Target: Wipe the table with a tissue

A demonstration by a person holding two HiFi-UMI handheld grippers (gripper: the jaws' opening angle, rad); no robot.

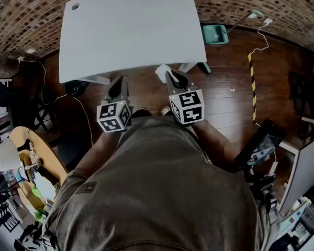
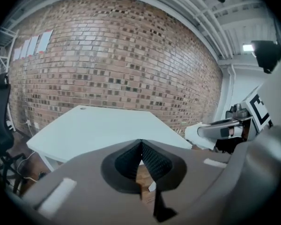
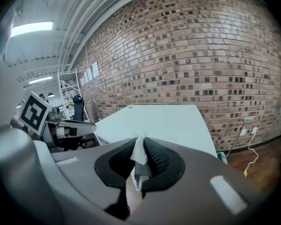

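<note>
Person: a torso in a grey-brown shirt (image 1: 162, 192) fills the near part of the head view, right behind both grippers.
Left gripper (image 2: 141, 143): its jaws are drawn together at the tips with nothing between them. It is held over the wooden floor (image 1: 225, 103), short of the table's near edge.
Right gripper (image 3: 141, 142): it sits just to the right of the left one, with its jaws clamped on the tissue.
Tissue (image 3: 139, 153): white and pinched between the right gripper's jaws, with a crumpled tuft poking past the tips (it is not touching the table).
Table (image 1: 131, 30): the pale top lies straight ahead of both pairs of jaws.
Teal bin (image 1: 215, 34): it stands on the floor ahead and to the right of the right gripper, by the table's right side.
Striped tape (image 1: 252, 85): a yellow-and-black strip on the floor, well to the right of the right gripper.
Brick wall (image 3: 201, 55): it rises beyond the table, facing both grippers.
</note>
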